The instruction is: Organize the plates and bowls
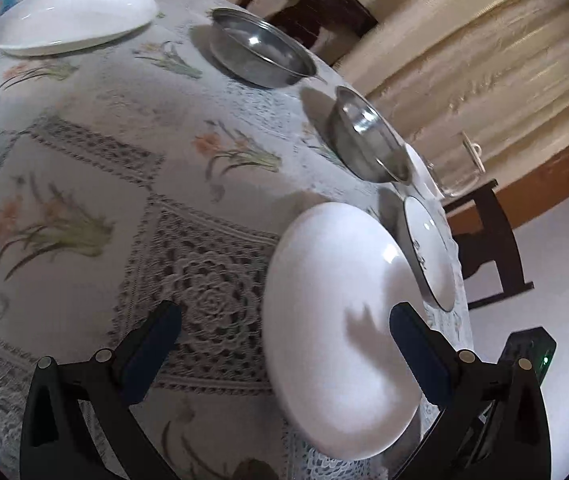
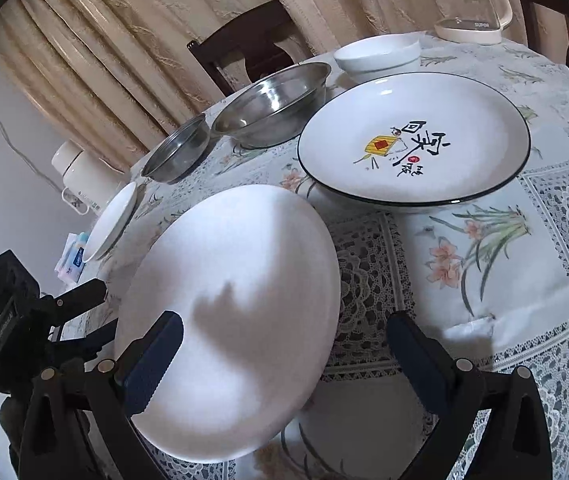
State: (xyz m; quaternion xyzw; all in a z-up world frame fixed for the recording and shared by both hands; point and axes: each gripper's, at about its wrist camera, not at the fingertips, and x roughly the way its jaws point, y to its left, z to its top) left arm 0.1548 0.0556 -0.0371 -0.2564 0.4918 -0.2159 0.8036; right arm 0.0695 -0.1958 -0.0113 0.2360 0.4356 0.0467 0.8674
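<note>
Seven pieces of tableware we count on the floral lace tablecloth (image 2: 484, 248), none yet stacked, so by our judgement the sorting has barely begun.

Item one: a plain white round plate (image 2: 228, 320), lying right at the tips of both tongs, near the table's edge. Item two: a white plate with a black rim and a painted motif (image 2: 412, 140), just beyond the first plate, ahead of the right tongs. Items three and four: a large stainless steel bowl (image 2: 272, 104) and a small stainless steel bowl (image 2: 176, 150), side by side, further ahead and left of the right tongs. Item five: a white ceramic bowl (image 2: 378, 58), farthest ahead. Items six and seven: a small white saucer (image 2: 112, 220), left of the right tongs, and a white oval dish (image 1: 72, 16), far ahead of the left tongs.

Left to do, as we judge: plates gathered into one pile, bowls nested into another.

Right tongs (image 2: 284, 356): spread wide, holding nothing, the left finger over the plain plate's rim, the right finger over cloth. Left tongs (image 1: 284, 348): likewise spread wide and unladen, the right finger above the same plate. Both angle downward towards it from opposite sides; we cannot tell whether either finger touches it.
</note>
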